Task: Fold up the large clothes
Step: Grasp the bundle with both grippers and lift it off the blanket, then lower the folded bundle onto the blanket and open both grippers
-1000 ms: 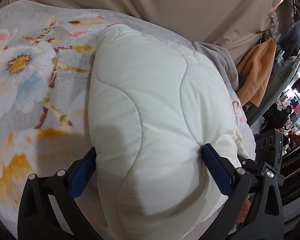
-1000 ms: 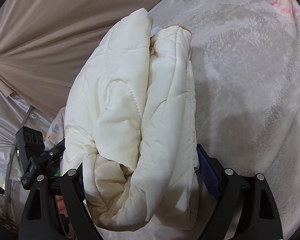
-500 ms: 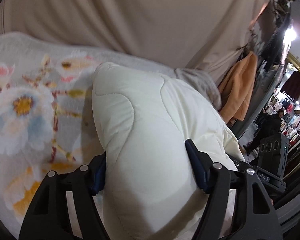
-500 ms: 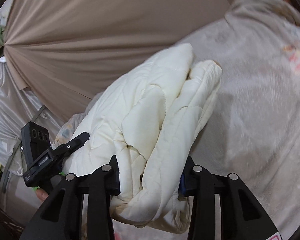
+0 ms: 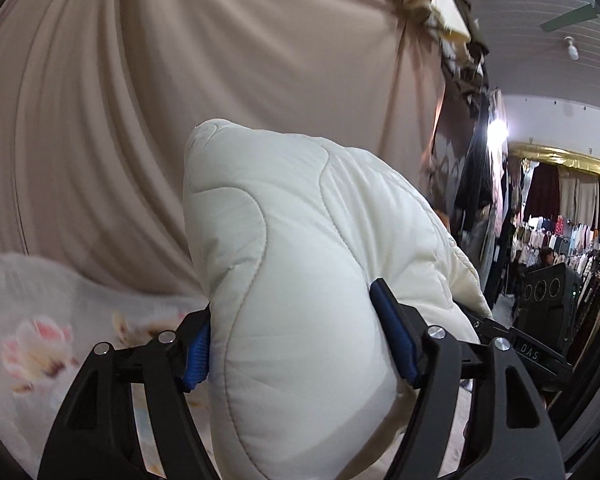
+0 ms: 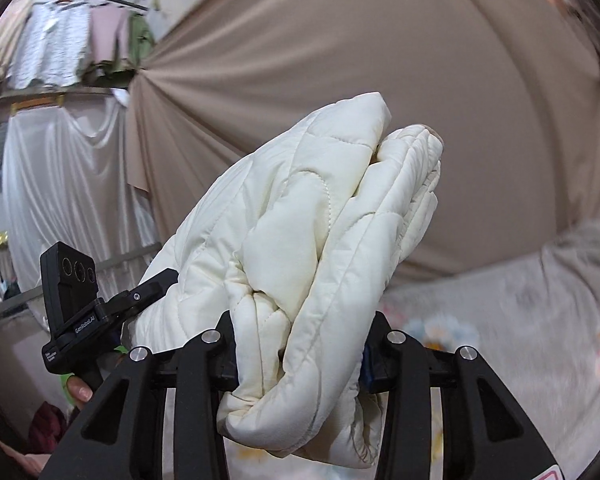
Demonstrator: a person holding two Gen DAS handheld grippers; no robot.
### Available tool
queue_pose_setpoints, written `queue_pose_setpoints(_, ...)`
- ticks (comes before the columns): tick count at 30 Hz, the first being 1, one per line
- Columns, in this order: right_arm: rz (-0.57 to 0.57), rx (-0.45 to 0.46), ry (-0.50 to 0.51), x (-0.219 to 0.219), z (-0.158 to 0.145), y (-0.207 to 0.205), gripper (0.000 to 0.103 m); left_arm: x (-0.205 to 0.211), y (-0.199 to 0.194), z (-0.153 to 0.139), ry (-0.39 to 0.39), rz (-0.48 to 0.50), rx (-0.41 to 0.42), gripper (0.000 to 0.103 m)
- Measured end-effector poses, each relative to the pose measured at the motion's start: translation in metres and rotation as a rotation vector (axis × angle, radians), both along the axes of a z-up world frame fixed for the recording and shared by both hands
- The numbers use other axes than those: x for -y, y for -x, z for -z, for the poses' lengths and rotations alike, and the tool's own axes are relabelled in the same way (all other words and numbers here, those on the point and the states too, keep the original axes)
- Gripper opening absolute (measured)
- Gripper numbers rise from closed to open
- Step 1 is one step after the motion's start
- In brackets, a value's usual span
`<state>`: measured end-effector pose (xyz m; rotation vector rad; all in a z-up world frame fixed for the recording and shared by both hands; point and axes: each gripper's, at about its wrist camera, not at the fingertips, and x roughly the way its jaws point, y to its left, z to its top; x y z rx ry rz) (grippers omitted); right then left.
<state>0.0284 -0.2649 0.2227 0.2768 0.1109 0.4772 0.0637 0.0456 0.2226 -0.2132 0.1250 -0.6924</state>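
A folded cream quilted jacket [image 5: 300, 280] is held up in the air between both grippers. My left gripper [image 5: 296, 344] is shut on one end of the bundle, its blue pads pressed into the padding. My right gripper [image 6: 300, 352] is shut on the other end [image 6: 308, 240], where the folded layers show as stacked rolls. The left gripper's body and camera also show in the right wrist view [image 6: 76, 300], beside the jacket. The jacket hangs clear above the floral blanket [image 5: 32, 344].
The floral blanket covers the surface below, seen low in the right wrist view [image 6: 520, 320]. A beige draped curtain [image 5: 180, 100] stands close behind. Racks of hanging clothes [image 5: 572, 232] and a person stand at the right. White drapes [image 6: 68, 180] hang at the left.
Both grippers have lifted the folded jacket up off the blanket and tilted upward. The jaws have closed tighter on the bundle. The blanket has dropped low in both views.
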Motion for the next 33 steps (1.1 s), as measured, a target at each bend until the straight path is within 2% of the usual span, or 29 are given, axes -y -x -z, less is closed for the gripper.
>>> queue_pose_setpoints(2, -0.025, 0.020, 0.001, -0.011, -0.007, -0.011, 0.041, -0.016, -0.005, -0.005, 0.012, -0.026, 0.044, 0.070)
queue_pose_setpoints(5, -0.060, 0.023, -0.005, -0.028, -0.003, -0.043, 0.042, -0.033, -0.020, -0.003, 0.013, -0.067, 0.061, 0.070)
queue_pose_setpoints(9, -0.091, -0.075, -0.035, -0.047, 0.027, -0.101, 0.043, -0.048, -0.064, 0.020, 0.001, -0.121, 0.010, 0.071)
queue_pose_setpoints(11, -0.102, -0.146, -0.054, -0.054, 0.050, -0.130, 0.043, -0.053, -0.090, 0.044, -0.011, -0.151, -0.034, 0.071)
queue_pose_setpoints(15, -0.104, -0.316, -0.075, -0.066, 0.119, -0.189, 0.043, -0.059, -0.145, 0.103, -0.036, -0.187, -0.156, 0.071)
queue_pose_setpoints(20, -0.098, -0.540, -0.059, -0.075, 0.217, -0.231, 0.043, -0.061, -0.198, 0.200, -0.118, -0.193, -0.390, 0.071)
queue_pose_setpoints(21, -0.092, -0.587, -0.039, -0.077, 0.238, -0.234, 0.044, -0.064, -0.203, 0.219, -0.134, -0.189, -0.443, 0.072)
queue_pose_setpoints(22, -0.088, -0.613, -0.022, -0.078, 0.254, -0.234, 0.046, -0.067, -0.205, 0.239, -0.142, -0.188, -0.486, 0.080)
queue_pose_setpoints(23, -0.094, -0.615, -0.025, -0.077, 0.264, -0.231, 0.050, -0.070, -0.202, 0.250, -0.141, -0.187, -0.489, 0.083)
queue_pose_setpoints(25, -0.108, -0.647, -0.060, -0.072, 0.270, -0.231, 0.055, -0.074, -0.197, 0.258, -0.129, -0.170, -0.500, 0.086)
queue_pose_setpoints(27, -0.095, -0.672, -0.074, -0.068, 0.272, -0.232, 0.066, -0.078, -0.199, 0.256, -0.107, -0.168, -0.527, 0.087)
queue_pose_setpoints(29, -0.088, -0.695, -0.108, -0.060, 0.273, -0.226, 0.067, -0.077, -0.193, 0.247, -0.110, -0.177, -0.527, 0.086)
queue_pose_setpoints(31, -0.057, -0.686, -0.102, -0.054, 0.265, -0.213, 0.067, -0.077, -0.178, 0.233, -0.151, -0.210, -0.469, 0.086)
queue_pose_setpoints(33, -0.003, -0.636, -0.058, -0.052, 0.246, -0.197, 0.067, -0.077, -0.157, 0.214, -0.195, -0.239, -0.401, 0.090)
